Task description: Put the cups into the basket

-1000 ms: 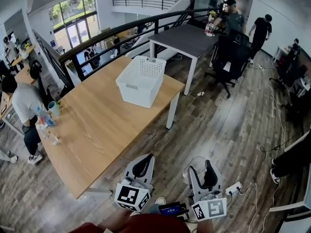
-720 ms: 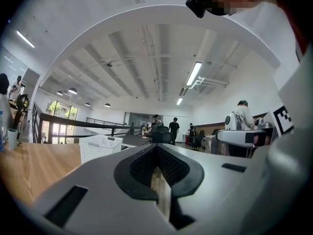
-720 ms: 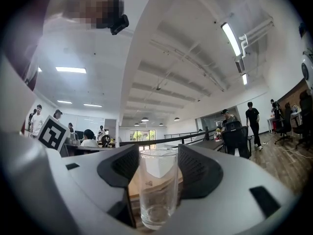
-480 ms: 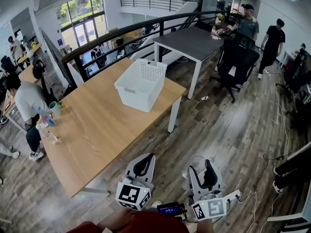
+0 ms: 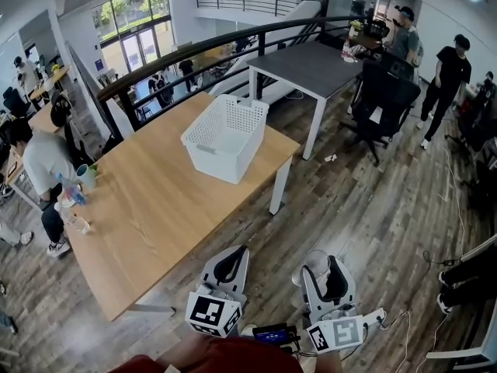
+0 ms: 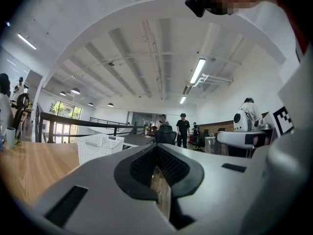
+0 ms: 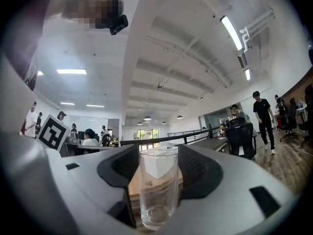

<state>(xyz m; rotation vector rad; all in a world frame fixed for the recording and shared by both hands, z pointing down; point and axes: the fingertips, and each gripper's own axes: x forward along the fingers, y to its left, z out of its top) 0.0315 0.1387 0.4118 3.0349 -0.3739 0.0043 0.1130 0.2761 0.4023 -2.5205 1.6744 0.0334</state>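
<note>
Right gripper (image 7: 157,173) fingers clamped a clear cup (image 7: 158,199); left gripper (image 6: 160,175) fingers closed, seemingly empty. Basket (image 5: 203,148) sat well apart on the table (image 5: 155,204) (long carry); smooth glass might slip from the grip midway.

This is an open-plan office on a mezzanine. A long pale wooden table (image 5: 155,200) stands near left, with a grey rectangular desk (image 5: 311,64) beyond it. At far right is a black swivel office chair (image 5: 380,99). A curved black metal railing (image 5: 194,49) overlooks lower desks, and fluorescent strip lights (image 6: 198,71) hang overhead.
</note>
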